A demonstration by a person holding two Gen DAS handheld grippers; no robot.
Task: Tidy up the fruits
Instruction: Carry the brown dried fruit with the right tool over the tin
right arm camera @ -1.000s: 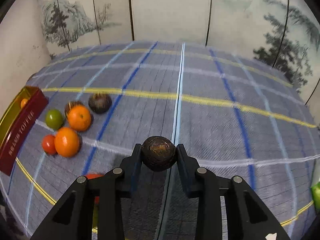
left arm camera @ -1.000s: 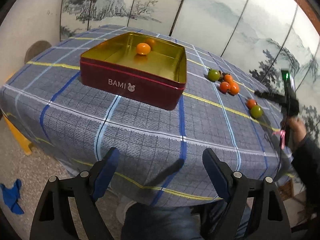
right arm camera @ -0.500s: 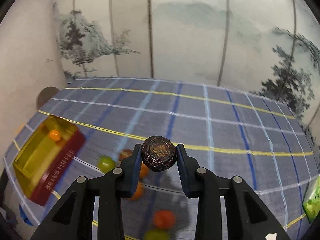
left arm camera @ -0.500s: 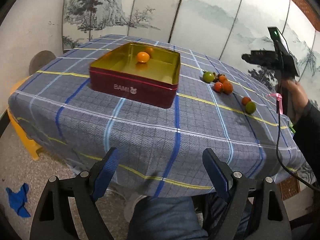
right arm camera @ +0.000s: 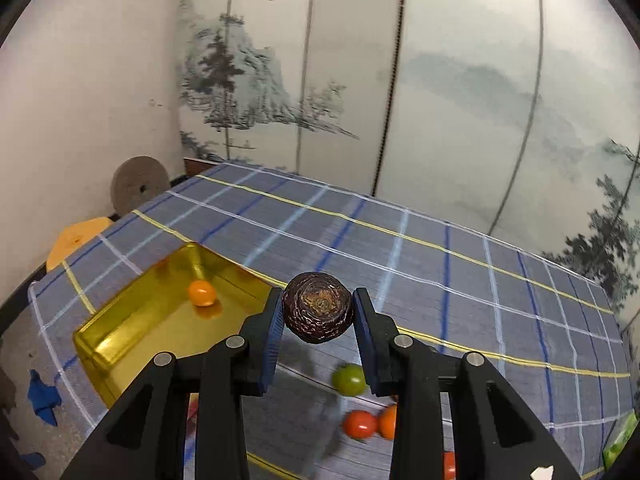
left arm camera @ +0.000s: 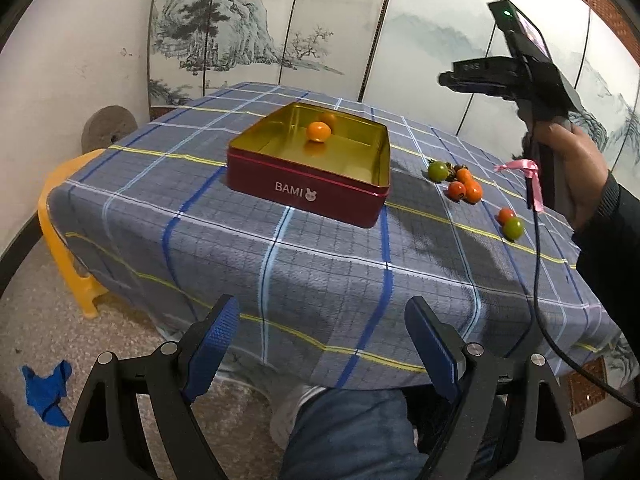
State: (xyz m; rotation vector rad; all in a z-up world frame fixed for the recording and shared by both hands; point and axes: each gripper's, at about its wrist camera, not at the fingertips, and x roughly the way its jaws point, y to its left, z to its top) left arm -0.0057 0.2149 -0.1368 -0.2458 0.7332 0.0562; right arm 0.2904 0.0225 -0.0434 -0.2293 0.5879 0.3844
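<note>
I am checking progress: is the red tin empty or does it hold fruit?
Not empty: one orange fruit lies inside the red tin; the rest is bare gold floor.

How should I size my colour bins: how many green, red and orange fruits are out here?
Green fruits: 2
Red fruits: 2
Orange fruits: 3, one inside the tin
Total: 7

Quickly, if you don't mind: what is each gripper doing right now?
Left gripper: open, nothing between its fingers.
Right gripper: closed on the dark wrinkled fruit, held above the table.
</note>
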